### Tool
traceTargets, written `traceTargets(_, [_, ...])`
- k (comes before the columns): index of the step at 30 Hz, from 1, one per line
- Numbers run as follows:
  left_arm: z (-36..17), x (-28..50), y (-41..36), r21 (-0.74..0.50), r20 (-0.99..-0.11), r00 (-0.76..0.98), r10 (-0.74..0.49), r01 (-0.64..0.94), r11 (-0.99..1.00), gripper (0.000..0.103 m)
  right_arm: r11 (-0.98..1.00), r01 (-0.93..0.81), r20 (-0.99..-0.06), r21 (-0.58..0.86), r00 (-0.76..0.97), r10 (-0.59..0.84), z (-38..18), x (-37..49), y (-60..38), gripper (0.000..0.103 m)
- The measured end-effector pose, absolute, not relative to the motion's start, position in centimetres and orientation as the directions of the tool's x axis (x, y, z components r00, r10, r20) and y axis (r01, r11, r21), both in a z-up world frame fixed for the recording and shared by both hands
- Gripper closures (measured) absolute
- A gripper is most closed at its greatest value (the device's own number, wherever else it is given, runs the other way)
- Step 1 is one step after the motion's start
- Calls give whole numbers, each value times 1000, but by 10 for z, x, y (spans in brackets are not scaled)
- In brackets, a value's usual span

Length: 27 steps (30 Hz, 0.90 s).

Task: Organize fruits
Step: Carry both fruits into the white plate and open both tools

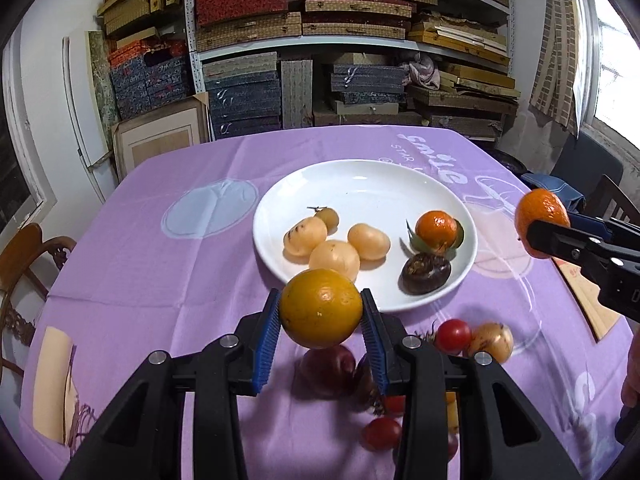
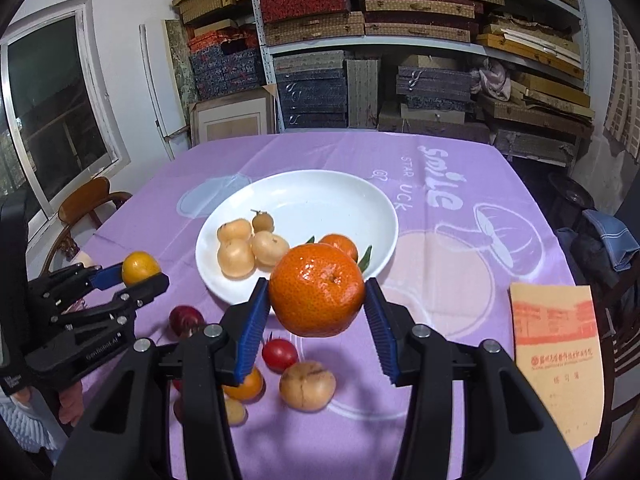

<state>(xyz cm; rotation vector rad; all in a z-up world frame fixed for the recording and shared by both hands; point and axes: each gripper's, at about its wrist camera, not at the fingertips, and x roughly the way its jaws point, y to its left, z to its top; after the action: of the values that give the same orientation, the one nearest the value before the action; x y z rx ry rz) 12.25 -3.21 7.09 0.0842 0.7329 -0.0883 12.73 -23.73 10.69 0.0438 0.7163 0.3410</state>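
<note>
My left gripper (image 1: pixel 321 312) is shut on a yellow-orange fruit (image 1: pixel 320 314), held above the near rim of the white plate (image 1: pixel 360 184). My right gripper (image 2: pixel 316 300) is shut on a bright orange mandarin (image 2: pixel 316 290), lifted over the plate's (image 2: pixel 320 196) near edge. On the plate lie three pale peach fruits (image 1: pixel 334 258), a small brown one (image 1: pixel 327 217), a mandarin with leaves (image 1: pixel 436 230) and a dark brown fruit (image 1: pixel 426 272). Each gripper shows in the other's view: the right with its mandarin (image 1: pixel 540 222), the left with its fruit (image 2: pixel 138 268).
Loose fruit lies on the purple cloth (image 1: pixel 160 280) near me: cherry tomatoes (image 2: pixel 280 354), a tan round fruit (image 2: pixel 307 386), a dark red fruit (image 2: pixel 186 320), a small orange one (image 2: pixel 246 386). A tan booklet (image 2: pixel 560 356) lies right. A wooden chair (image 1: pixel 24 256) stands left, shelves behind.
</note>
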Motion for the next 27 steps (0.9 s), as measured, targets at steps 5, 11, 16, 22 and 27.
traceTargets(5, [72, 162, -47, 37, -675, 736, -60, 114, 993, 64, 952, -269, -648, 144, 701, 297, 112, 178, -223, 56])
traceTargets(11, [57, 199, -57, 32, -703, 709, -64, 121, 992, 64, 958, -264, -689, 115, 673, 268, 99, 234, -203, 56])
traceTargets(16, [41, 219, -63, 25, -730, 680, -67, 125, 992, 64, 958, -270, -724, 93, 642, 251, 79, 263, -191, 56])
traceTargets(22, [33, 222, -69, 59, -717, 695, -50, 132, 990, 64, 961, -269, -757, 61, 615, 220, 60, 285, -184, 56])
traceTargets(27, [32, 222, -73, 69, -717, 695, -47, 139, 988, 60, 960, -274, -774, 52, 597, 212, 52, 294, -180, 55])
